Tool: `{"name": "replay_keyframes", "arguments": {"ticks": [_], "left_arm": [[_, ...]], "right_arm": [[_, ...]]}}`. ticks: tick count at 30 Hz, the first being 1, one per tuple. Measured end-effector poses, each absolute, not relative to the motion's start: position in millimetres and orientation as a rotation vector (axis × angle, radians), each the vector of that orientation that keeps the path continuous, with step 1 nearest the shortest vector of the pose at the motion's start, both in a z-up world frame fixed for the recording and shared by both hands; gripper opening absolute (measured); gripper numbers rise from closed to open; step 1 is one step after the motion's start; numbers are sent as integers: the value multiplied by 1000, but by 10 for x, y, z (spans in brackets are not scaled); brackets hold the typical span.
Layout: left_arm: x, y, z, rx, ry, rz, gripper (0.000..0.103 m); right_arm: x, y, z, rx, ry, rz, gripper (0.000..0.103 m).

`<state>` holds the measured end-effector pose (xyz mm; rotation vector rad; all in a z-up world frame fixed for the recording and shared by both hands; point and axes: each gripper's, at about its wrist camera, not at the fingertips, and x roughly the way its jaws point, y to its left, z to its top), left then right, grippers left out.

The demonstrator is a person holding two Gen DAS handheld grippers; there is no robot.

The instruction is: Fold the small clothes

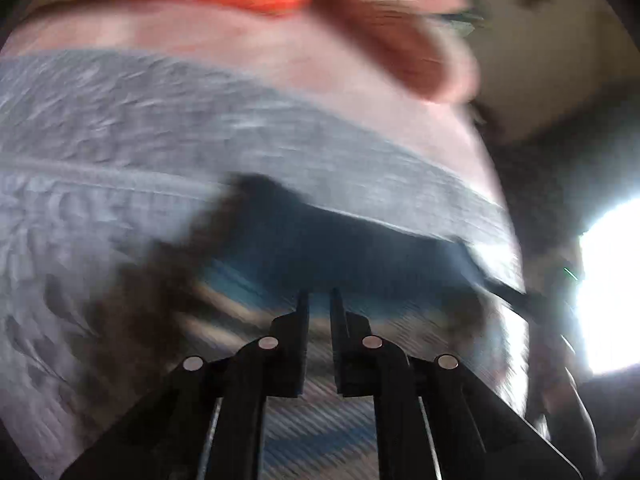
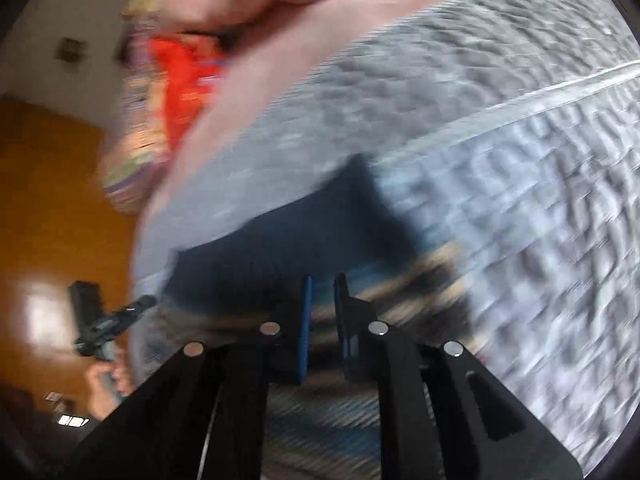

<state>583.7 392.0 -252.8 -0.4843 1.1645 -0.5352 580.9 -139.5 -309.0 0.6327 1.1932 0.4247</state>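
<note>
Both views are badly smeared by motion, but each gripper sits low over the same striped blue garment (image 1: 320,432): the left gripper (image 1: 319,300) and the right gripper (image 2: 322,286) each show jaws drawn nearly together with only a thin slit between them, the cloth lying directly under and ahead of the tips, though I cannot tell whether either actually pinches it. Just beyond the jaws a dark blue band (image 2: 288,240) runs crosswise, so neither arm looks clearly nearer. Farther out lie the grey quilt (image 2: 500,152), pink bedding (image 1: 280,64) and something red (image 2: 184,92); nothing blocks the way.
</note>
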Motion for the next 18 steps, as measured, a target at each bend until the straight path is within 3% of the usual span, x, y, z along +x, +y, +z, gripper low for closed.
{"name": "replay_keyframes", "arguments": {"ticks": [3, 5, 6, 8, 9, 13, 16, 18], "left_arm": [[5581, 3900, -2678, -455, 1194, -522, 13], [5590, 4046, -2899, -446, 1244, -429, 7], [5585, 4151, -2990, -471, 1255, -403, 2], [5510, 4317, -2990, -524, 1237, -369, 2], [5490, 4335, -2971, -530, 1232, -374, 2], [5147, 4262, -2691, -570, 1152, -547, 7], [4913, 4091, -2790, -524, 1185, -578, 7], [4838, 4089, -3022, -476, 1249, -510, 6]], "right_arm": [[5618, -1231, -3213, 611, 1235, 463, 12], [5618, -1252, -3401, 617, 1274, 406, 2], [5615, -1285, -3438, 619, 1271, 385, 0], [5584, -1387, -3387, 662, 1244, 348, 0], [5547, -1418, -3327, 677, 1235, 349, 7], [5110, -1278, -3110, 728, 1207, 534, 13], [4773, -1065, -3298, 685, 1284, 599, 13], [4669, -1033, -3481, 652, 1323, 561, 1]]}}
